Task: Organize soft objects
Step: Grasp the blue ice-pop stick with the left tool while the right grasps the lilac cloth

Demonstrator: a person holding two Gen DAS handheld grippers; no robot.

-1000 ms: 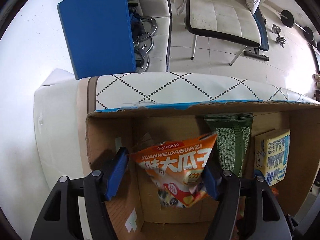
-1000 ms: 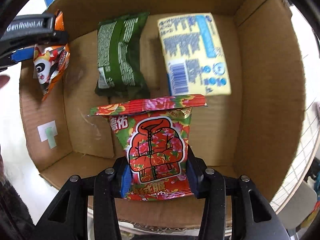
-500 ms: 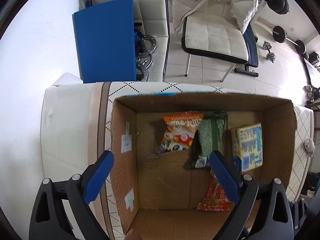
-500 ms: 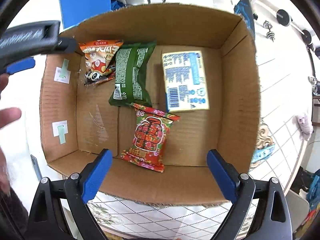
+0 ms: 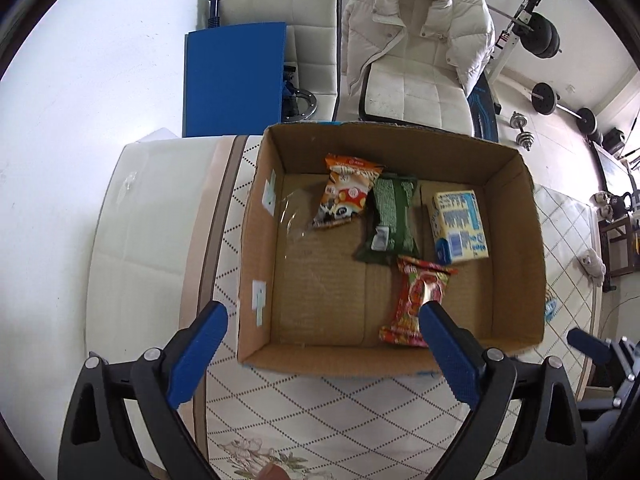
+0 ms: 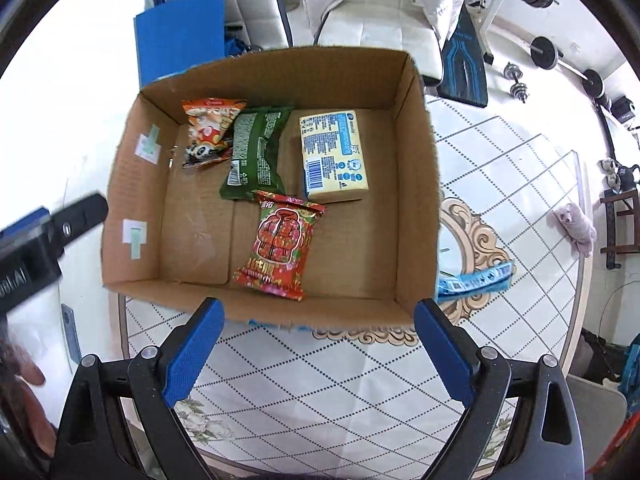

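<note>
Both grippers, left point(image 5: 322, 344) & right point(image 6: 316, 340), hover w/ jaws wide open, empty, above the cardboard box point(image 6: 416, 184) on the desk, four soft packs inside incl. red one point(image 6: 280, 246); next probably fetch the blue packet point(image 6: 474, 278) beside it.

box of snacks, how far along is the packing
Done: four packs lie in the cardboard box: orange packet, green packet, yellow pack and red floral packet. In hand: nothing; left gripper and right gripper have jaws open, empty. Possibly left: a blue wrapper on the table beside the box.
</note>
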